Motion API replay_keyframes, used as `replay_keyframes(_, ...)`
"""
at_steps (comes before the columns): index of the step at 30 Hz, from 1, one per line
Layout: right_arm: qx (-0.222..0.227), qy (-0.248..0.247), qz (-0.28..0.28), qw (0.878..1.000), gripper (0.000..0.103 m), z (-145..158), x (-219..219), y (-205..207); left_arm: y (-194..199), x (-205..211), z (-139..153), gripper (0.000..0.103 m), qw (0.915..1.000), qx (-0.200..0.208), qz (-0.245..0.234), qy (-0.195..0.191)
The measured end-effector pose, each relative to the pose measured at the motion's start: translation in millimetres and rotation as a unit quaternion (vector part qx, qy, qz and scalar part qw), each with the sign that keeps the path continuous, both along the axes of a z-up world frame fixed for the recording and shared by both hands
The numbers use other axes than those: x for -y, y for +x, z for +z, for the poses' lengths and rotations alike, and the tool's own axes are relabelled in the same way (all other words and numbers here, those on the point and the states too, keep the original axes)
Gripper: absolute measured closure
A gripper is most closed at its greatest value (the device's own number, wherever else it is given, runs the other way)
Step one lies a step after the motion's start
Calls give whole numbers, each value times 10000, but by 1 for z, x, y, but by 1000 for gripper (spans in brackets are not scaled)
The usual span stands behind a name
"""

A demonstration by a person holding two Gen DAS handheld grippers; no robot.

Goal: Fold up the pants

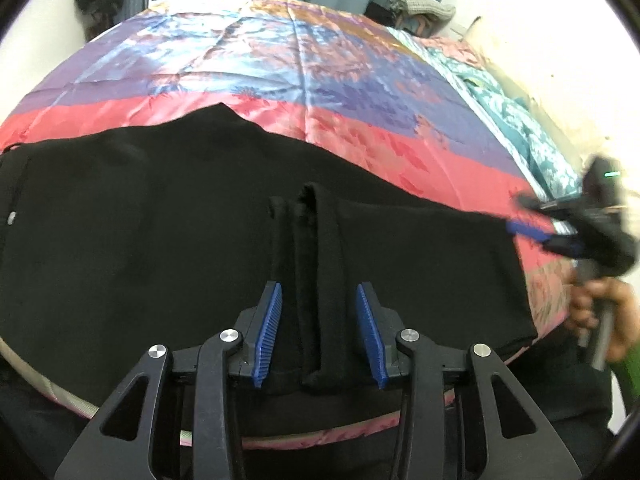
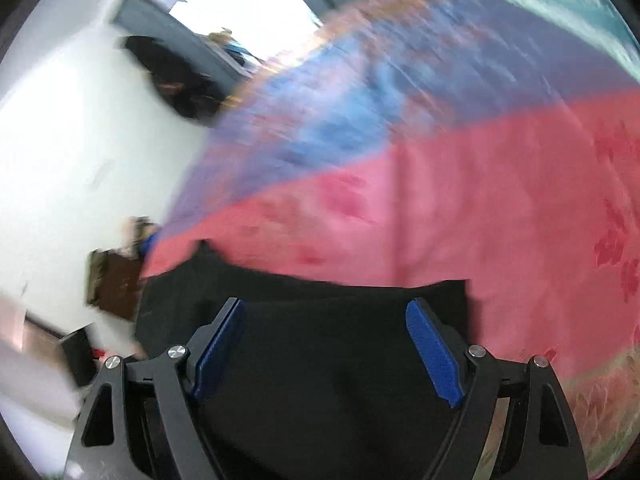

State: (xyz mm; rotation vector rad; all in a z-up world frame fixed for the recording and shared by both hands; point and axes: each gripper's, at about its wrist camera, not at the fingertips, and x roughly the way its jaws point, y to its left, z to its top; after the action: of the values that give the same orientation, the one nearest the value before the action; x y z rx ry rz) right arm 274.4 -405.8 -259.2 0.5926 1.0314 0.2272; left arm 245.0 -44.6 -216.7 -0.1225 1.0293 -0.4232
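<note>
Black pants (image 1: 160, 240) lie across the lower frame on the bed (image 1: 280, 60). Left gripper (image 1: 320, 332) fingers straddle a raised fold (not pinching); right gripper (image 2: 326, 352) gapes wide, empty.

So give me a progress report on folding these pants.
Done: the black pants lie spread on the satin bedspread, one end already turned back over the rest, its raised fold between the open left hand-held gripper. In hand: nothing is gripped; the right hand-held gripper is open over the pants' edge, that view blurred. Left: the remaining folds into a compact stack.
</note>
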Motion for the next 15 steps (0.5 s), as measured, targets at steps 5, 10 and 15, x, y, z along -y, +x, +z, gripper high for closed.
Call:
replay_keyframes(5,64,-185,6,9998,24,4,-2,-7,-8,-15,8,52,9997,159,181,28)
replay_keyframes(10,737,-189,344,9965,24,48,-25,-72,-3,-24,6,42,9986,177,468,-143)
replay_keyframes(15,316,-255,614,9973,24,7,-55,-105,-2,-15,1,42,9991,135,408,-34)
